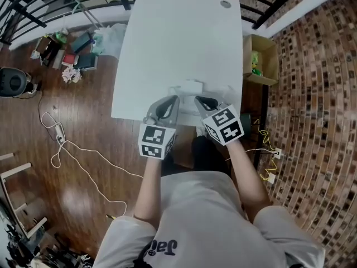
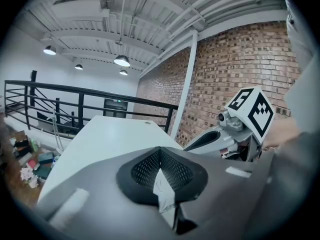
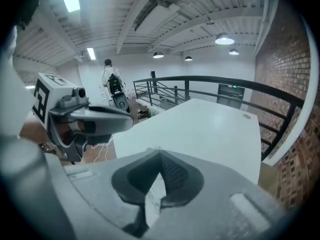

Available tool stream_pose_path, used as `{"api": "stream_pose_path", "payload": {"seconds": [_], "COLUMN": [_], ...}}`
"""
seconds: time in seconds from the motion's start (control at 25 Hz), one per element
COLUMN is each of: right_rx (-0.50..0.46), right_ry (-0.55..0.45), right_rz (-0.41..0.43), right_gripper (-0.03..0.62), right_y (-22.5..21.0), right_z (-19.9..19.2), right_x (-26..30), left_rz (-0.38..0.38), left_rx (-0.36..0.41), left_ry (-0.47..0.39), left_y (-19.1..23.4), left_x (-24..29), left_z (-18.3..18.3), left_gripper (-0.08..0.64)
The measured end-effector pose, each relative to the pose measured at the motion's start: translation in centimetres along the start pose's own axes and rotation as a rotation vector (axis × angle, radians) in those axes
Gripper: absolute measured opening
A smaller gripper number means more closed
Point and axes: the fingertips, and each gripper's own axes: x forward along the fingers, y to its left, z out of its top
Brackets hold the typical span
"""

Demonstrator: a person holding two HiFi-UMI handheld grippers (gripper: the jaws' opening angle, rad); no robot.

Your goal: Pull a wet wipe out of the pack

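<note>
At the white tabletop's (image 1: 178, 38) near edge, a white wipe pack (image 1: 189, 87) is held at its left by the clenched left gripper (image 1: 170, 103), and a white strip (image 3: 155, 196) at its right is pinched by the right gripper (image 1: 199, 100), so the grasp seems made and a steady pull is called for next.

You're in a loft-style studio or office: a brick wall (image 1: 312, 66) on your right, a black railing (image 2: 75, 96) past the white table's (image 1: 178, 38) far end, a wooden floor (image 1: 83, 149), and pendant lamps (image 2: 121, 60) under exposed beams.
</note>
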Motion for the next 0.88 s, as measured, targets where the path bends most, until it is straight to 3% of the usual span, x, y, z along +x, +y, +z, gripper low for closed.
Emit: {"api": "stream_pose_path", "payload": {"seconds": [0.24,0.52,0.72,0.88], "right_rx": [-0.014,0.041,0.046,0.024], "right_ry": [-0.138,-0.353,-0.482,-0.498], "right_rz": [-0.019,-0.078,-0.183,-0.322], "right_gripper": [-0.009,-0.008,-0.008,-0.008], "right_y": [-0.8,-3.1,-5.9,-8.5], "right_z": [5.4,11.4,14.4,14.5], "right_x": [-3.4,-10.0,-15.2,-18.1], "left_rz": [-0.019,-0.042,-0.117,-0.182], "left_rx": [0.017,0.067,0.094,0.135], "left_ry": [-0.002,-0.042,-0.063,-0.100], "left_y": [-0.7,-1.7,-4.2,-6.8], "left_x": [0.3,0.5,1.5,2.8], "left_z": [1.3,4.5,7.3,9.2], "left_gripper": [0.015,0.015,0.015,0.015]}}
